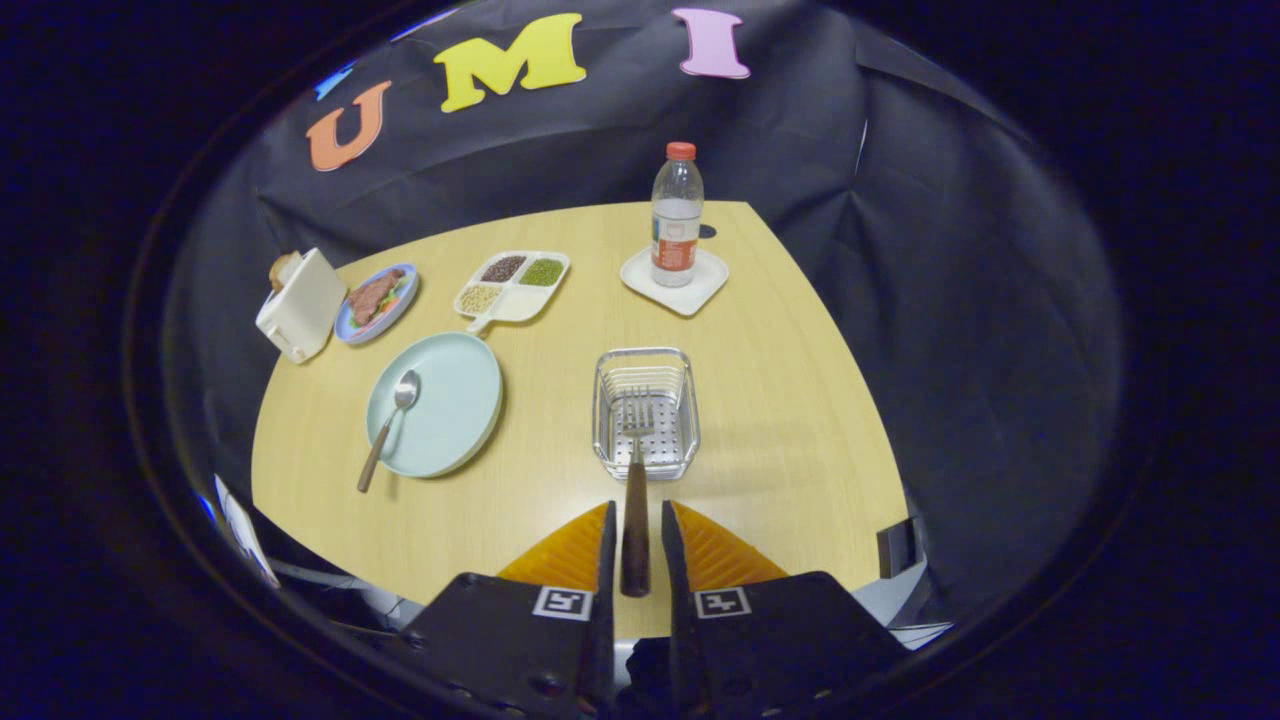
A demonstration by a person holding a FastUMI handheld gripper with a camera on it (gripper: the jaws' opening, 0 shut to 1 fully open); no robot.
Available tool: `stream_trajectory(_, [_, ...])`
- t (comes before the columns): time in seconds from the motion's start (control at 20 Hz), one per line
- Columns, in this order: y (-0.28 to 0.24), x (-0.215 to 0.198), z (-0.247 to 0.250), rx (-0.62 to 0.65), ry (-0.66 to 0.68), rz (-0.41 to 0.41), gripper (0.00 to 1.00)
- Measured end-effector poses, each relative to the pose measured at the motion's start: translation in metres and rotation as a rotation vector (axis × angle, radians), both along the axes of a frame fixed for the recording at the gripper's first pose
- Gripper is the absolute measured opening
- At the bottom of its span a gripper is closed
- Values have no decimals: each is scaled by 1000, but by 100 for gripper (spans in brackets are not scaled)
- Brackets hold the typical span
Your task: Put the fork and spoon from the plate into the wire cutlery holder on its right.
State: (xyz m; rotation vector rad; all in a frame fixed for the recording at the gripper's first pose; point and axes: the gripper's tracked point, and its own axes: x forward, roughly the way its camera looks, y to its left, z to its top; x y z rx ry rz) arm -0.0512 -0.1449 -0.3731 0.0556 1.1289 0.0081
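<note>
Gripper point(636, 535) is pointed forward over the table point(780, 440), fingers pinching the one fork point(636, 500) by its handle, tines in the one wire holder point(645, 412) I think, one spoon point(392, 422) on the plate point(450, 400).

The gripper point(636, 545) sits at the near side, fingers point(606, 545) pointing far and nearly closed, both pressing a fork point(636, 500) handle between them.
</note>
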Motion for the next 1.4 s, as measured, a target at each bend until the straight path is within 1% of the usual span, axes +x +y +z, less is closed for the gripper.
stream_trajectory(0.05, [3,3,3,4,-13,-1,31])
stream_trajectory(0.15, [6,8,6,-6,-38,-8,67])
stream_trajectory(0.2, [8,9,9,-13,-49,-5,80])
stream_trajectory(0.3, [10,14,15,-32,-80,-8,88])
stream_trajectory(0.5, [19,20,28,-66,-123,-2,95])
stream_trajectory(0.85, [48,24,36,-69,-126,-6,95])
stream_trajectory(1.1, [87,27,40,-80,-129,36,95])
stream_trajectory(1.4, [143,24,31,-71,-96,77,95])
